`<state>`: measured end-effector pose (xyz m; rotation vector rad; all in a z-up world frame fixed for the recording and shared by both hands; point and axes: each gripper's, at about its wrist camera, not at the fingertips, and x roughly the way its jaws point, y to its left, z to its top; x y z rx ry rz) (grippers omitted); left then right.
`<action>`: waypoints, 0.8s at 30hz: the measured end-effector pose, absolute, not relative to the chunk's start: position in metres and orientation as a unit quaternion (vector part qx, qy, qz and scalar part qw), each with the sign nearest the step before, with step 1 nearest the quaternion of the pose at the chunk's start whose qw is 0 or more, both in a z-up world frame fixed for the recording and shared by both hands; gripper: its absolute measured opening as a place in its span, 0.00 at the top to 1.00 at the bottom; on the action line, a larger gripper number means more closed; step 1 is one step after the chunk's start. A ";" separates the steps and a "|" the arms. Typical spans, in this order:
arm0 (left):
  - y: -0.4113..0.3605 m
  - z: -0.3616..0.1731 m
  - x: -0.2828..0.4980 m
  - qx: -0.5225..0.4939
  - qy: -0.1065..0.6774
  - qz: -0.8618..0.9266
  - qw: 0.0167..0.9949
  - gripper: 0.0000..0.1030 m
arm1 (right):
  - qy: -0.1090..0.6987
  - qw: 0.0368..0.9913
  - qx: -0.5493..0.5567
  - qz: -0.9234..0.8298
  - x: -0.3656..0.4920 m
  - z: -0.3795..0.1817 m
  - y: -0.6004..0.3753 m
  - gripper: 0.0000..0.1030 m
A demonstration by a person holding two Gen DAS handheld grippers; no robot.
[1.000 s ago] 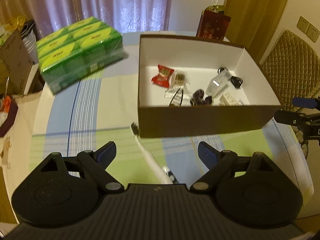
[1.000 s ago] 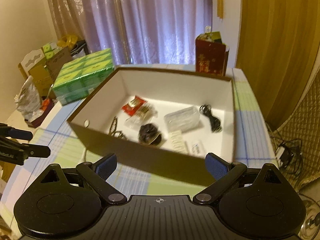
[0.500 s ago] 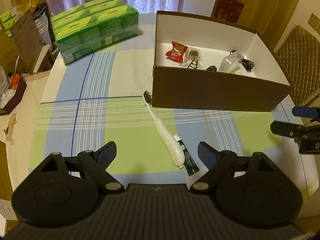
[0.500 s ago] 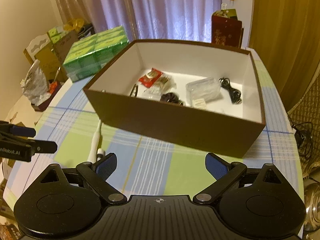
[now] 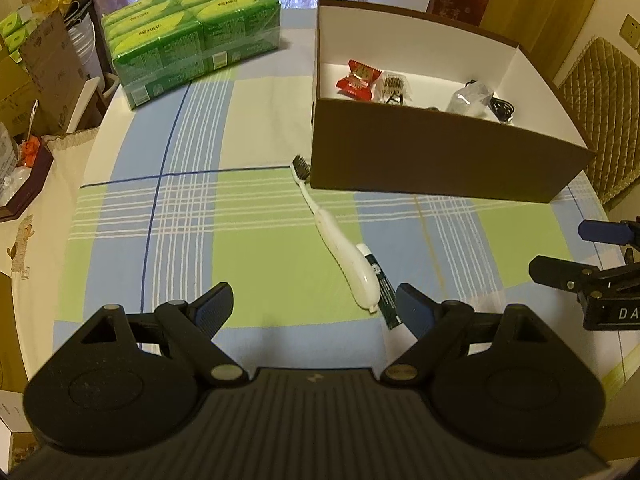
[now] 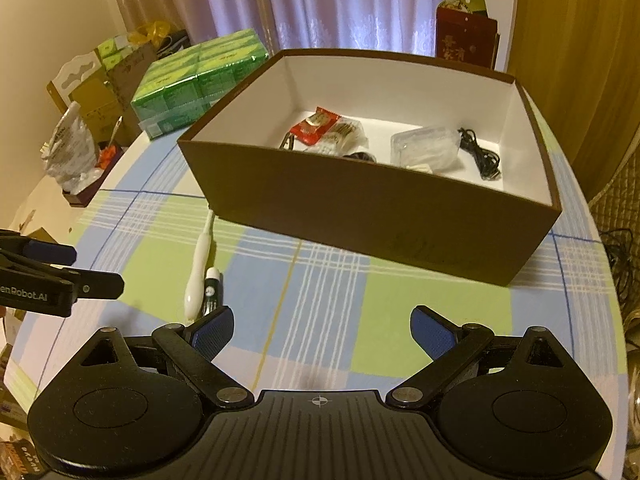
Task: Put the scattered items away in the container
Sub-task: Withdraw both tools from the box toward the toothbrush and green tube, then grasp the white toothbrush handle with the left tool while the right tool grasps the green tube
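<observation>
The brown box (image 6: 372, 208) sits at the far right of the checked tablecloth (image 5: 248, 248), its white inside already holding a red snack packet (image 6: 314, 126), a clear plastic bag (image 6: 426, 148), a black cable (image 6: 480, 154) and a few smaller bits, so most of the tidying looks done. 2 things are left outside it: a white toothbrush (image 5: 340, 240) lying slantwise with its bristles just beside the box's near left corner, and a small dark tube (image 5: 380, 280) touching the toothbrush's handle end. Their place in front of the box makes them an easy reach from the near side.

The left gripper (image 5: 316, 310) hovers low over the cloth with its jaws spread wide and nothing between them, the right fingertip just beside the tube, probably lined up to take the tube or toothbrush. The right gripper (image 6: 322, 326) is likewise released and empty, held further right over bare cloth before the box wall, seemingly waiting. A green wrapped pack (image 5: 192, 44) at the far left stands well apart.
</observation>
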<state>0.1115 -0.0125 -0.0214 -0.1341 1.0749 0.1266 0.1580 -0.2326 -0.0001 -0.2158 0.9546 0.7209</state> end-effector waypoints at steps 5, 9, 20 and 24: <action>-0.010 -0.031 0.112 -0.066 0.521 0.057 0.849 0.19 | 0.453 0.820 -0.105 0.334 0.155 -0.010 -0.229 0.03; -0.007 -0.041 0.111 -0.070 0.527 0.057 0.845 0.20 | 0.456 0.820 -0.100 0.332 0.153 -0.019 -0.228 0.03; -0.002 -0.059 0.116 -0.080 0.536 0.053 0.839 0.23 | 0.470 0.814 -0.094 0.327 0.157 -0.037 -0.222 0.03; -0.001 -0.065 0.121 -0.084 0.534 0.052 0.840 0.24 | 0.476 0.813 -0.096 0.321 0.162 -0.044 -0.220 0.03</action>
